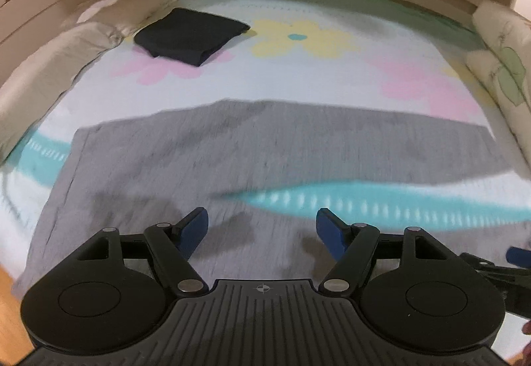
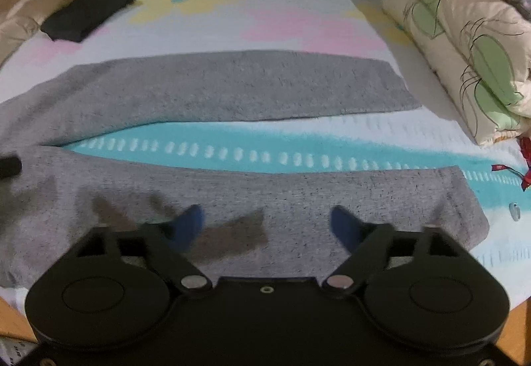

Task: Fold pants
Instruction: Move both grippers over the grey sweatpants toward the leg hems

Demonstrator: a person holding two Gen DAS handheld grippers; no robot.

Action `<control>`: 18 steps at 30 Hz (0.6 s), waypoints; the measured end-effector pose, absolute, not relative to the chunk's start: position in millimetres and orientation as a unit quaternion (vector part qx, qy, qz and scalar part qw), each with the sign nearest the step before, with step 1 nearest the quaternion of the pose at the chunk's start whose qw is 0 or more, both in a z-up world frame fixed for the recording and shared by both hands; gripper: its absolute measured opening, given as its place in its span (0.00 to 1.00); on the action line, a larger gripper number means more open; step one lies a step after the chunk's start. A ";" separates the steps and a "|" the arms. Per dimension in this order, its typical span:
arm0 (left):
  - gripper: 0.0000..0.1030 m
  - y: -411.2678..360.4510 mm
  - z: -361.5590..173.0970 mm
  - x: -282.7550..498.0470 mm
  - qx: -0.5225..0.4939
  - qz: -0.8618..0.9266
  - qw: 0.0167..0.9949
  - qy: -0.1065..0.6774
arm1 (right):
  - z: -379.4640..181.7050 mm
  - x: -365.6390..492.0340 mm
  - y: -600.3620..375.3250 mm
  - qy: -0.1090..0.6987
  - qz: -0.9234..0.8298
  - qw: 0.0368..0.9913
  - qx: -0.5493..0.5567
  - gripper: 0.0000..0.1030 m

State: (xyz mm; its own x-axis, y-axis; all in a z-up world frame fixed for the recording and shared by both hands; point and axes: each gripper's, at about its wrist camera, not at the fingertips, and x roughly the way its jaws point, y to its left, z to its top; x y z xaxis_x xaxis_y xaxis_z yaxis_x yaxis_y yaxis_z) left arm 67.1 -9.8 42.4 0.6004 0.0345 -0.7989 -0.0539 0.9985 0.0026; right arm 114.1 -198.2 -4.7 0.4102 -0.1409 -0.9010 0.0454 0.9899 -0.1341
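We are hovering both grippers, left (image 1: 262,230) and right (image 2: 267,226), fingers open, over the flat pants (image 2: 298,196); next, we judge: gripping the near leg for folding.

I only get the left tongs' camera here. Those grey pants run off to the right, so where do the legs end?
Observer: Both legs of the grey pants stop short of a folded floral quilt at the bed's right side.
Operator: Do the legs touch?
Observer: No, a teal stripe of the sheet shows between them.
Operator: And the other tongs?
Observer: The right tongs are open over the near leg, gripping nothing.
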 end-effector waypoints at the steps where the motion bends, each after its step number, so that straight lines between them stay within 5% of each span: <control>1: 0.69 -12.2 39.9 77.5 -0.003 0.028 0.896 0.443 | -4.6 125.5 -202.9 0.548 -0.056 0.834 -0.036 0.76; 18: 0.70 -10.3 -72.2 118.2 0.020 0.034 0.849 0.527 | -56.1 359.1 -261.8 0.526 -0.206 0.805 0.180 0.77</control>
